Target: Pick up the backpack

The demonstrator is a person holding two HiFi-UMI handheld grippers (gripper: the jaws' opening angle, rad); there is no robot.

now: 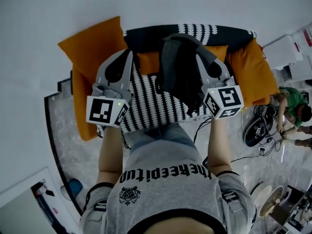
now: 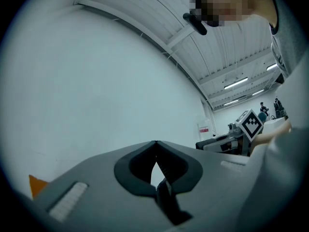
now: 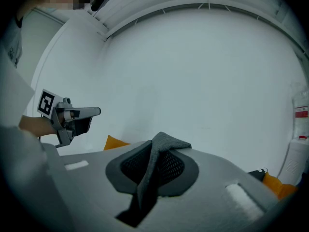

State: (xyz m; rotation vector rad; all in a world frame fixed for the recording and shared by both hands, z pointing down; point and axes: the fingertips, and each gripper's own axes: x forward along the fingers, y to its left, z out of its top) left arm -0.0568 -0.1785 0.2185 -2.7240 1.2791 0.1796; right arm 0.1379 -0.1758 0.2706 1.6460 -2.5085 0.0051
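Above orange sofa (image 1: 92, 48) | right gripper (image 3: 161, 141) jaws clamped on grey backpack (image 1: 178, 72) | left gripper (image 2: 155, 144) jaws closed together, empty

The head view looks steeply down over the person (image 1: 165, 179) onto the sofa (image 1: 92, 43), left gripper (image 1: 127, 57) and right gripper (image 1: 200, 57). Each gripper view sits close behind its jaws, facing roughly level at the wall (image 2: 96, 81), the other gripper at its edge.

Backpack (image 1: 178, 72) edge behind right claw (image 1: 201, 57), sofa (image 1: 92, 48) partly covered (middle)
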